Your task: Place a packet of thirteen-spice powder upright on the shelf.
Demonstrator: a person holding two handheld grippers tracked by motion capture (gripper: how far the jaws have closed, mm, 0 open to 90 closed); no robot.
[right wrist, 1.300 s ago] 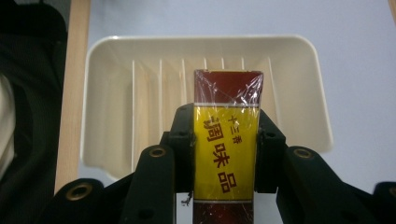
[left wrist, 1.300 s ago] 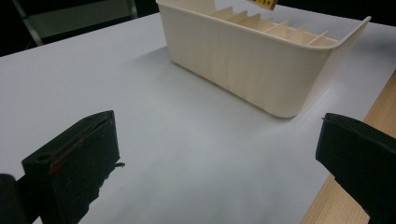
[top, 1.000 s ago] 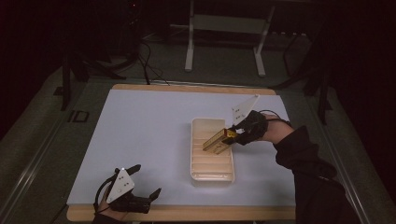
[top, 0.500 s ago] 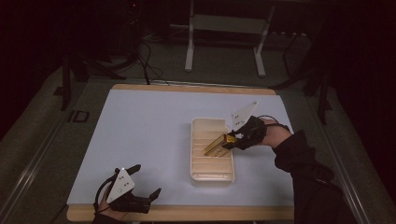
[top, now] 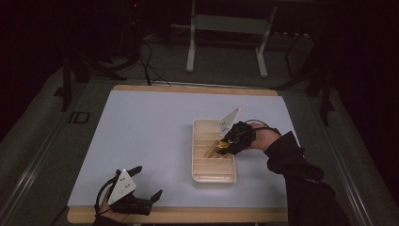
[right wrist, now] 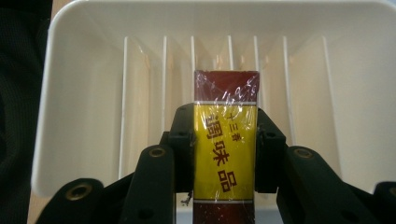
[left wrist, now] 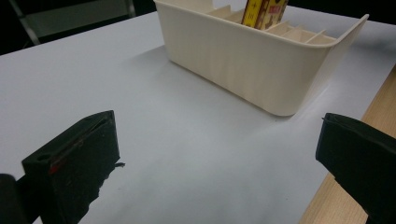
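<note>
High view: right gripper point(top: 225, 147) clamped on a box point(top: 212, 149), tilted, far end down in a middle slot of the tray point(top: 212, 178). Left gripper point(top: 147, 182) idle near the table point(top: 141, 127) edge, jaws wide, empty.

Left gripper view: box point(left wrist: 264, 10) poking above the tray point(left wrist: 243, 60) wall.

Right gripper view: box point(right wrist: 226, 140) pinched across its narrow sides at mid-length, long axis pointing away into the slots. Probably light and stiff; shiny wrap likely slippery, so flat sides best for holding.
</note>
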